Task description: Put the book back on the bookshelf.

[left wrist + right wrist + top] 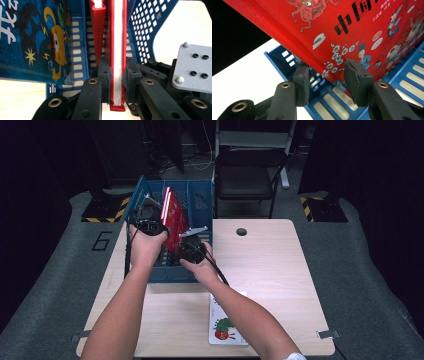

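Note:
A blue slotted basket (200, 185) stands at the table's back left with red books (176, 217) leaning in it. My left gripper (150, 224) is shut on a red hardcover book (116, 37); its pads press both covers and the white page edge faces me. A second red book (97, 25) stands just behind it. My right gripper (189, 244) hovers at the basket's front right with its jaws apart. In the right gripper view the gripper (329, 85) stands open below a tilted red cover (352, 32) with black characters, above the basket floor (332, 100).
A blue picture book (32, 37) leans at the left inside the basket. A white book with a caterpillar (227, 322) lies flat at the table's front. The wooden table (270, 270) has a round hole (241, 231) near its back edge. A black chair (247, 175) stands behind.

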